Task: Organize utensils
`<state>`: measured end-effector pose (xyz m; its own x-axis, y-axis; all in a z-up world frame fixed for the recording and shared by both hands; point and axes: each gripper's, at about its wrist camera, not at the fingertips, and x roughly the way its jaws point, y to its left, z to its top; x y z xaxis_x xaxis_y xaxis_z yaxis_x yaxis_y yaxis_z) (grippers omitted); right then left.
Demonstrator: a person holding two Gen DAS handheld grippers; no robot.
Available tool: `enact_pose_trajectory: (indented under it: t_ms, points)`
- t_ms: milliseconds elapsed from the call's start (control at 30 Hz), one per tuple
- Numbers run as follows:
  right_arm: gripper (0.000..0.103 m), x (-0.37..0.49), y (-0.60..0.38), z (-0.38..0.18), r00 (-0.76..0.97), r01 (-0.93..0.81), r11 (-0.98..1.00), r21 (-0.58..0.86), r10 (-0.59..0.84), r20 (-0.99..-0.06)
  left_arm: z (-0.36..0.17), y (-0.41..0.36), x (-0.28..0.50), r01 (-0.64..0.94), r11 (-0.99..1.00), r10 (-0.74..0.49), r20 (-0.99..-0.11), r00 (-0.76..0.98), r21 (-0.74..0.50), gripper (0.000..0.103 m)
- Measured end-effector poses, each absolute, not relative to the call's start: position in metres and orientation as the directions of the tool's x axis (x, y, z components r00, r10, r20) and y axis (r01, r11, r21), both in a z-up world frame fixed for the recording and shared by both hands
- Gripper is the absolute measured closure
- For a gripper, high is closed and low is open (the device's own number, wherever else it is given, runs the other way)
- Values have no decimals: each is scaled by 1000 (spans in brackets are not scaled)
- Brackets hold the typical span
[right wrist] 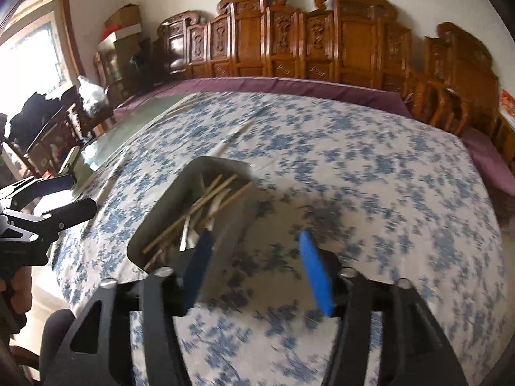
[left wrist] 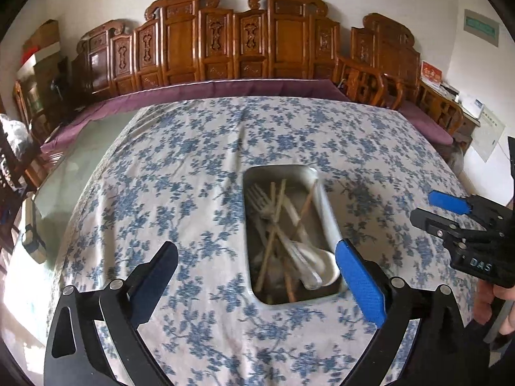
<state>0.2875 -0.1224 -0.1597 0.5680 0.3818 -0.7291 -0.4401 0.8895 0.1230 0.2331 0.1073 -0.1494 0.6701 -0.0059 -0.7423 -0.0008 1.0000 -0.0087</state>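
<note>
— Where are the utensils?
— Piled in the rectangular steel tray [left wrist: 257, 173] on the floral tablecloth [left wrist: 180, 167].
— Your grippers?
— Left gripper [left wrist: 257, 257] and right gripper [right wrist: 254, 251] both gape empty, seemingly done.

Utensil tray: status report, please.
Left gripper and right gripper open, empty. Utensils jumbled in tray. Nothing in the way.

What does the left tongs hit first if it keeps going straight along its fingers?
Most likely the white tray of jumbled utensils. The left tongs is open and aimed down at the near end, where the white spoon and chopsticks lie. Depth is unclear, so which piece comes first is uncertain.
</note>
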Motion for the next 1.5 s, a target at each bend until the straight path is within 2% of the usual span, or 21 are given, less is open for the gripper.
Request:
enact_pose_trajectory:
  t_ms: [133,233,833,1067,1500]
  points:
    - [11,272,-147,-153,601,-407,905,119,364,-711,-147,85,231,25,1000,-25,-743,669,-11,8]
    - [3,260,-162,-151,621,-385,916,111,346,-703,-145,70,226,32,999,-29,-742,670,-10,8]
    - [2,204,-234,-125,687,-293,946,138,309,-658,-122,7,189,79,996,-78,-741,667,-34,8]
    - [2,183,-246,-98,721,-278,949,150,310,-620,-85,-5,158,97,995,-95,-672,734,-35,8]
    - [2,144,-252,-39,798,-239,963,122,267,-541,-20,-16,109,68,998,-46,-575,817,17,8]
